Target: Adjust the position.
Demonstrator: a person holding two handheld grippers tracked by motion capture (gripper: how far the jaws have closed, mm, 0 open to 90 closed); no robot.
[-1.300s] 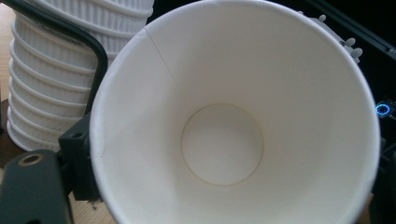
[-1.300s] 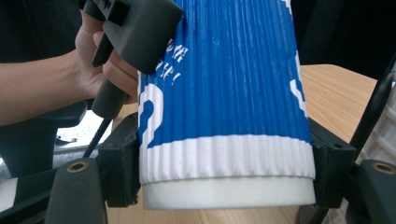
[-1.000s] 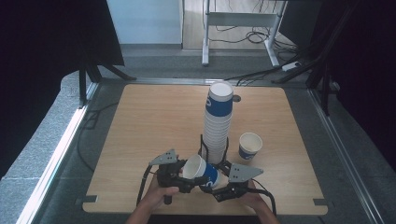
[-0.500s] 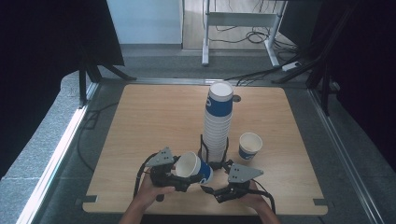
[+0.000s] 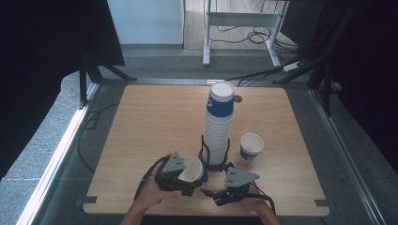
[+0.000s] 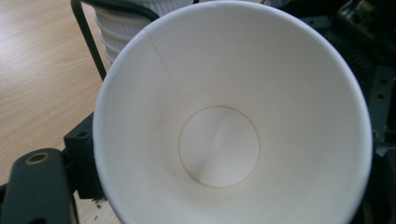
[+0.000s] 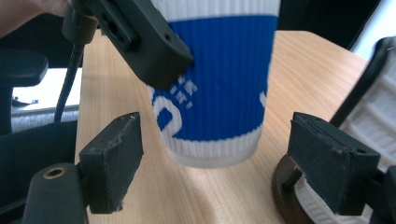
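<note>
Near the surface's (image 5: 141, 122) front edge, the left claw (image 5: 185, 174) pinches a blue-and-white paper cup (image 5: 193, 169), tilted, just in front of the cup stack (image 5: 218, 126). The right claw (image 5: 220, 193) stands spread, having just opened, pads clear of the cup.

Cup stack (image 5: 218, 126) stands mid-table (image 5: 141, 122), lone cup (image 5: 251, 146) at its right.

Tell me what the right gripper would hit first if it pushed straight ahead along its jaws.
Most likely the blue-and-white cup held by the left gripper. It sits just ahead of the right gripper, whose jaws have just been opening and stand apart from it; depth is hard to judge.
</note>
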